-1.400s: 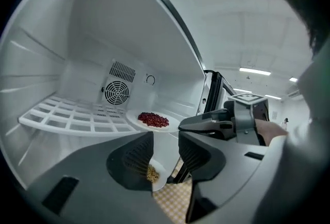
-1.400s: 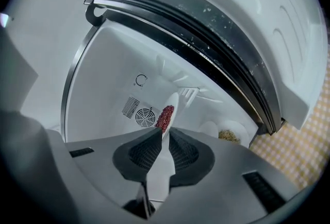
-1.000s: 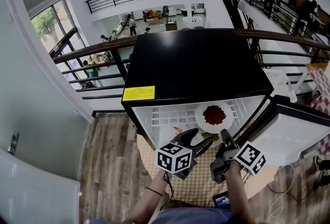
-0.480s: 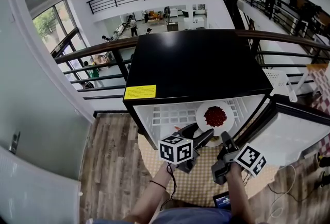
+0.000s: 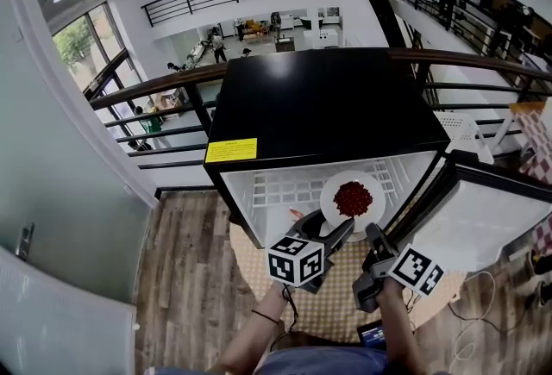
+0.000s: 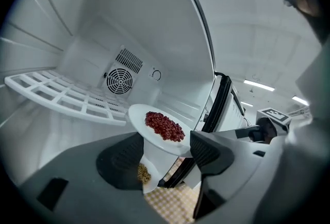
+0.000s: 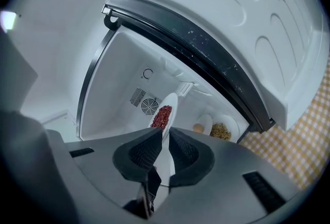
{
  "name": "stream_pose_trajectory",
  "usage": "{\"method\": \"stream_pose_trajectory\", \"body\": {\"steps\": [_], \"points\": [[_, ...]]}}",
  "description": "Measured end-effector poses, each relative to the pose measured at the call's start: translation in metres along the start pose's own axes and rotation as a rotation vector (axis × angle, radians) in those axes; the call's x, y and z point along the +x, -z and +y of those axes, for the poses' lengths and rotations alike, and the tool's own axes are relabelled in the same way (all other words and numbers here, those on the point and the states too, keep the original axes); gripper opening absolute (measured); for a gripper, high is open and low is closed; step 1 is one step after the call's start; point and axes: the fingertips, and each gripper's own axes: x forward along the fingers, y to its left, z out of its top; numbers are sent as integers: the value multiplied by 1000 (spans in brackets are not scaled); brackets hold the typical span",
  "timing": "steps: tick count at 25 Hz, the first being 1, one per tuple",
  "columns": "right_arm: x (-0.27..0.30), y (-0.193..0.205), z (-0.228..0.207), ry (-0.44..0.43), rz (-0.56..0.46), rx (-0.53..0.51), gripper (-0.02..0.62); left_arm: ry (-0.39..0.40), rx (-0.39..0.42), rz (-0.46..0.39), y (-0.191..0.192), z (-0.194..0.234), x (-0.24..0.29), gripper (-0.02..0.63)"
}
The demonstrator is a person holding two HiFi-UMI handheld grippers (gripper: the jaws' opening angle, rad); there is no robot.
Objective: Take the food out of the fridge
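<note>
Head view: the right tool (image 5: 373, 234) holds a white plate (image 5: 330, 208) of red beans (image 5: 353, 198) at the open mini fridge's (image 5: 328, 106) mouth.

Left gripper view: the left tool (image 6: 167, 158) is spread, its jaws just narrowed slightly, gripping nothing. The plate lies just beyond.

Right gripper view: the jaws pinch the plate's rim.

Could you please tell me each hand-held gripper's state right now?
Left hand-held gripper: open, jaws just closing slightly, gripping nothing.
Right hand-held gripper: shut on the plate rim.
</note>
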Motion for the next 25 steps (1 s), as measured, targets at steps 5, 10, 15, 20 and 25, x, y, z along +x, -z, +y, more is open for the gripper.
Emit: {"method": "stream_pose_trajectory", "body": {"steps": [5,10,15,20,25], "points": [[-12,16,3,-7,38,-37,51,-27,2,3,10,-6,-19,291],[-24,35,6,-24,69,-66,51,-58,-9,5,24,-10,-42,291],[-41,54,12,-33,89,-91,51,-66,-25,-5,35,-18,-66,291],[-55,79,16,-52,110,-108,51,-87,-22,2,52,-24,-93,290],[-72,103,21,-52,124,-118,52,-104,-33,-1,65,-31,-122,290]]}}
